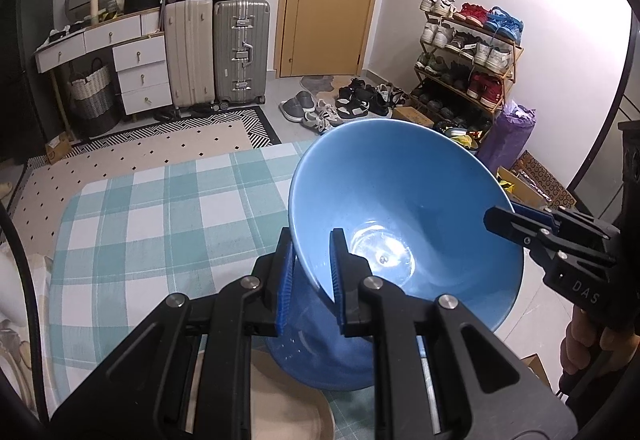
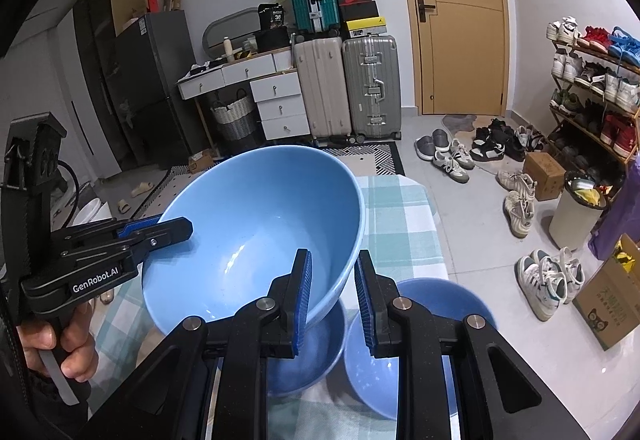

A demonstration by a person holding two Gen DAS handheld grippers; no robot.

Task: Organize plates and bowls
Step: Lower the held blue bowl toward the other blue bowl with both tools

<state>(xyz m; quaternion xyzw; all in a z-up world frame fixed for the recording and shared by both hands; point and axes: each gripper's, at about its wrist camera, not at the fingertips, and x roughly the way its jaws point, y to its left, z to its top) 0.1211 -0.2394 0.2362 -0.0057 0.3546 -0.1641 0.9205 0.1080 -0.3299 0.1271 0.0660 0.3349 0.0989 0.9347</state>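
Observation:
A large blue bowl hangs tilted above the checked tablecloth, held by its rim from two sides. My left gripper is shut on the near rim in the left wrist view. My right gripper is shut on the opposite rim. Under the lifted bowl sits a second blue bowl. A third blue bowl stands beside it on the right. A beige plate shows at the bottom edge, partly hidden by my left gripper.
The table ends just right of the bowls, with grey floor tiles beyond. Loose shoes, a cardboard box and a bin stand on that floor. Suitcases, a white drawer unit and a shoe rack line the far walls.

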